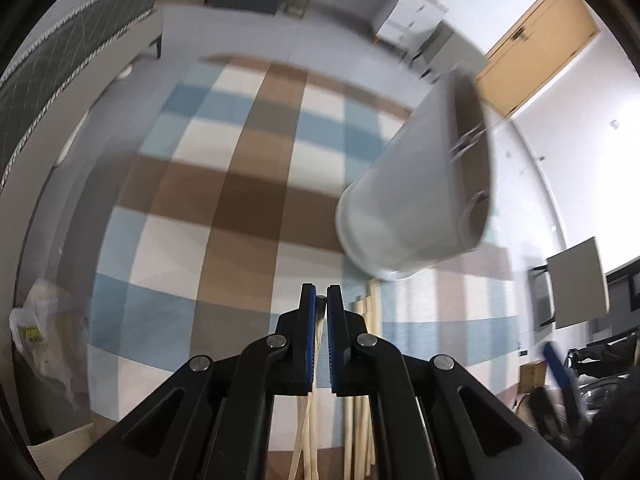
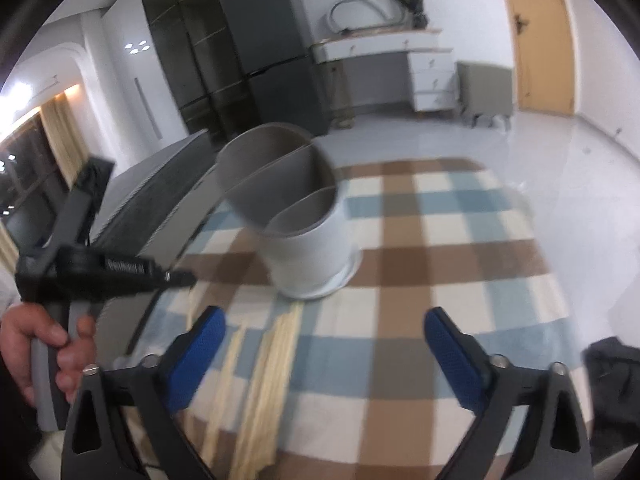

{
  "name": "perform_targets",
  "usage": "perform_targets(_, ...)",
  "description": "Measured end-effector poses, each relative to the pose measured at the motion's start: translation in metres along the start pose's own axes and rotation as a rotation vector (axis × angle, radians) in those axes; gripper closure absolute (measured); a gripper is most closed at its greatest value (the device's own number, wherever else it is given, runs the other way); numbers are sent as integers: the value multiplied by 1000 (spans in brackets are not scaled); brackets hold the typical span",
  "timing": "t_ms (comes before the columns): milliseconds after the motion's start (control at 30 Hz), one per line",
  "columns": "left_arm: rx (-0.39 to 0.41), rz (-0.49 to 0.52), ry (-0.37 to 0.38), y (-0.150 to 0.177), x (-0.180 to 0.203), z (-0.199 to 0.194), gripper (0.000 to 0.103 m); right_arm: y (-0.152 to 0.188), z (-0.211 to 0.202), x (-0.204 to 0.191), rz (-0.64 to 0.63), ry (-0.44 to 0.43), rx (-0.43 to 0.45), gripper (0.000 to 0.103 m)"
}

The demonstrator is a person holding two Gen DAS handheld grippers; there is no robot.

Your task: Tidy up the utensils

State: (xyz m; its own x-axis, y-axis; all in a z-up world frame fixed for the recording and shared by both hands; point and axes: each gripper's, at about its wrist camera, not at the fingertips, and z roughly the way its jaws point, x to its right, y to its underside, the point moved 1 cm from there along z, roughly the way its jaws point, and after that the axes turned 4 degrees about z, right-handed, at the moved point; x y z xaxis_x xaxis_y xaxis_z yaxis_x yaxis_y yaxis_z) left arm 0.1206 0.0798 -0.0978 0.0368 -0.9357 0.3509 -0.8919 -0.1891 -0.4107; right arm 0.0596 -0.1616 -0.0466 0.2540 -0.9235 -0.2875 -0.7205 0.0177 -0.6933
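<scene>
Looking along your left hand-held gripper [image 1: 321,300], you had its blue-padded jaws pinched almost together on a pale wooden chopstick [image 1: 319,334], which ran back beneath the mechanism. More loose wooden chopsticks [image 1: 368,320] lay on the checked brown, blue and cream tabletop cloth [image 1: 224,184] just right of the jaws. The white cylindrical utensil holder [image 1: 404,200] stood close ahead to the right, probably placed there so each stick had a short trip.

From your right wrist view, the right hand-held gripper [image 2: 324,344] was spread wide, holding and touching nothing. The holder [image 2: 308,252], divided inside, stood upright beyond it, with the chopsticks [image 2: 276,344] lying near its base, by the left finger.
</scene>
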Motion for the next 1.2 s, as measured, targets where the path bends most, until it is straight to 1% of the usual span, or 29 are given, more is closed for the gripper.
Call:
perform_targets(33,16,-1,12,1,9,-7,102,0,2,-3,9,-21,-24,17)
perform_targets(100,45,5,31,2,7,-20,102,0,12,-13,20,-67,-92,21)
perform_targets(133,51,6,31,3,7,-23,102,0,17,-18,22,-85,-116,26)
perform_targets(200,59,5,44,4,4,-27,102,-1,33,-30,20,-117,-180,30)
perform_targets(233,60,9,36,4,1,-30,102,-1,41,-37,21,-123,-209,36)
perform_targets(367,49,1,9,7,-10,-35,103,-1,81,-62,12,-112,-323,49)
perform_targets(400,50,-1,11,8,-13,-37,103,0,88,-66,1,-105,-341,51)
perform_targets(433,56,-7,23,9,-16,-39,103,1,102,-75,-23,-96,-376,57)
perform_targets(467,57,-15,33,9,-19,-41,103,2,109,-80,-35,-90,-389,60)
perform_targets(500,55,-21,36,10,-21,-42,103,5,118,-86,-57,-71,-409,60)
perform_targets(533,55,-28,43,10,-24,-42,103,8,130,-92,-77,-42,-436,65)
perform_targets(567,54,-35,47,10,-27,-43,103,9,138,-94,-84,-37,-448,70)
perform_targets(633,52,-48,55,11,-31,-44,103,11,151,-96,-94,-1,-460,70)
perform_targets(667,50,-57,63,11,-33,-44,103,12,157,-96,-89,8,-466,72)
perform_targets(800,41,-85,74,11,-43,-46,103,13,171,-98,-97,40,-470,74)
perform_targets(833,42,-88,74,11,-44,-46,103,15,175,-99,-115,72,-476,76)
perform_targets(867,42,-93,80,11,-45,-46,103,16,177,-100,-119,83,-481,82)
perform_targets(900,42,-98,84,11,-47,-46,103,18,179,-101,-121,83,-489,84)
perform_targets(933,43,-107,86,11,-49,-46,103,20,182,-102,-139,105,-494,86)
perform_targets(967,44,-112,88,11,-50,-47,103,19,181,-103,-161,126,-479,84)
perform_targets(1067,46,-128,85,10,-54,-48,103,24,182,-114,-245,192,-468,86)
perform_targets(1100,44,-129,83,10,-54,-47,103,25,181,-115,-260,199,-463,90)
perform_targets(1133,42,-125,80,11,-53,-47,103,26,181,-117,-270,190,-462,96)
perform_targets(1200,42,-114,80,11,-50,-46,103,26,182,-118,-276,201,-456,99)
